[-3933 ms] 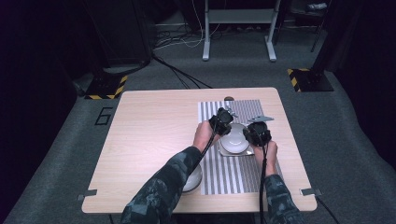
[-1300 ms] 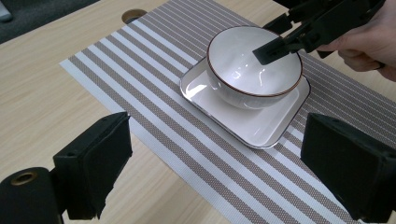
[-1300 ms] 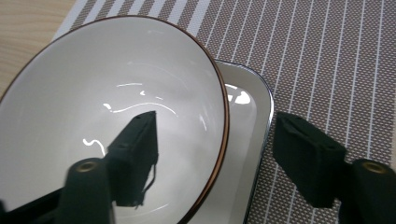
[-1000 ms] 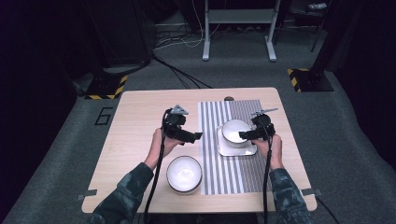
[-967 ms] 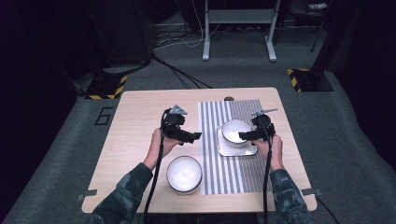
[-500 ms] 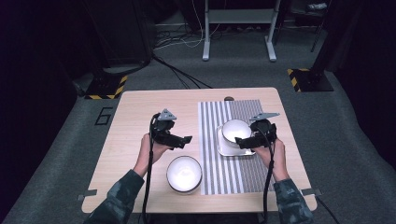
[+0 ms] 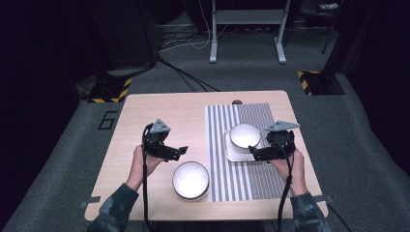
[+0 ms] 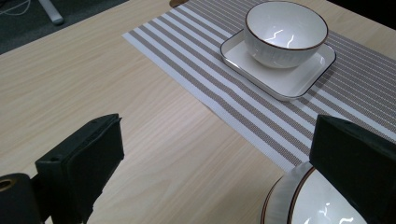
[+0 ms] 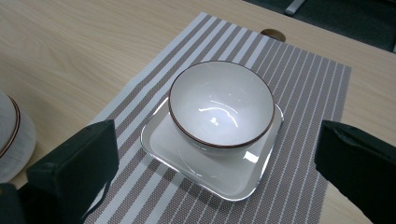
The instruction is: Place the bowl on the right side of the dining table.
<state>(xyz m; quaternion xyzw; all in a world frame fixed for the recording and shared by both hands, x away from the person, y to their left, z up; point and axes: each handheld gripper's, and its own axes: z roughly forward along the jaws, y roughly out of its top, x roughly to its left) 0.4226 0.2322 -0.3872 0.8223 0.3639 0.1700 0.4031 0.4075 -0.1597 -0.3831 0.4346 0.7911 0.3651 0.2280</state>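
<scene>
Both grippers stood open and empty: left gripper (image 7: 180, 151) at nine o'clock, right gripper (image 7: 255, 153) at three. On the striped mat (image 7: 220, 140) one bowl (image 7: 244, 135) already sat in the square plate (image 7: 235, 153); the second bowl (image 7: 190, 180), at six, seemingly remained unplaced. No writing was legible on the dishes.

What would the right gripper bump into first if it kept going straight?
Probably the bowl on the plate. The open right gripper points straight at it, though depth is hard to judge.

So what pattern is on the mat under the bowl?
Grey and white stripes on the mat, clearest in the right gripper view.
</scene>
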